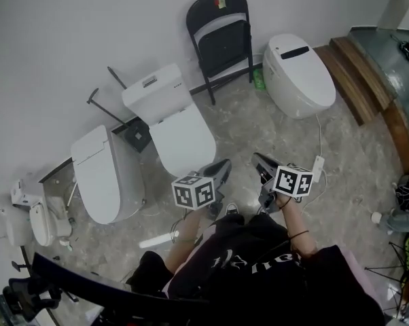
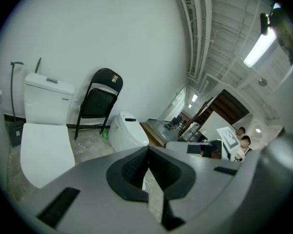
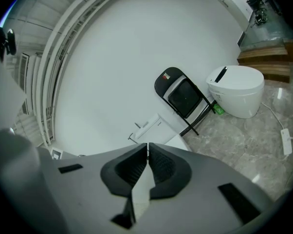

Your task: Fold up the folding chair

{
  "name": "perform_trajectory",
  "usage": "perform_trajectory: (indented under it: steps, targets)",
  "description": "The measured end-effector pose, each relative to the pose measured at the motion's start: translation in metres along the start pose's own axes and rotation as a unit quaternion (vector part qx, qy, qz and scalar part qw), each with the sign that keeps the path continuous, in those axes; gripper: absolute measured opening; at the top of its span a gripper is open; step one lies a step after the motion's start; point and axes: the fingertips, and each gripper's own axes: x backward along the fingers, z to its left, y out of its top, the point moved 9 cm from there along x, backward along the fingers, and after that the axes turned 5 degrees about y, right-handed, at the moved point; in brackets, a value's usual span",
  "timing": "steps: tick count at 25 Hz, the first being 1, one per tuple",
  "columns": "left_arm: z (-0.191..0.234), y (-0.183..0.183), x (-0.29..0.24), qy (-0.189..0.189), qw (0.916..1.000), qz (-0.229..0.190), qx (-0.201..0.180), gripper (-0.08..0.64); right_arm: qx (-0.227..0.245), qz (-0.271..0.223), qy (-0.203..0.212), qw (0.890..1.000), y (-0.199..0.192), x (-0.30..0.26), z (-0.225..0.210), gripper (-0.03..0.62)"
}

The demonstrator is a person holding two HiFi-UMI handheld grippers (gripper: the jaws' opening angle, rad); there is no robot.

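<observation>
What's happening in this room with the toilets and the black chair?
A person holds a gripper in each hand. The left gripper and right gripper are both shut and empty, pointing toward the black folding chair. It leans against the wall between two toilets, apparently folded flat, and neither gripper touches it.

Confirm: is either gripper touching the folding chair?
No, the folding chair stands at the wall, well apart from the left gripper and the right gripper, both shut and empty.
</observation>
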Motion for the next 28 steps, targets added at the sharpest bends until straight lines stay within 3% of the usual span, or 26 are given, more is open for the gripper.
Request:
perform_trajectory:
  steps: [5, 10, 19, 28]
  targets:
    - [-0.029, 0.0, -0.007, -0.018, 0.9995, 0.005, -0.026, 0.003, 0.019, -0.014, -0.007, 1.0, 0.01, 0.021, 0.004, 0.023]
    - [-0.046, -0.005, -0.011, -0.025, 0.9993, 0.009, -0.026, 0.003, 0.023, -0.024, -0.002, 0.999, 0.012, 0.039, 0.006, 0.02]
    - [-0.101, -0.039, -0.024, -0.018, 0.9989, 0.02, -0.039, 0.003, 0.027, -0.028, 0.004, 0.999, 0.01, 0.094, -0.012, 0.017]
    - [-0.121, -0.049, -0.026, -0.004, 0.9989, 0.021, -0.042, 0.003, 0.027, -0.023, 0.016, 0.999, 0.01, 0.108, -0.017, 0.017]
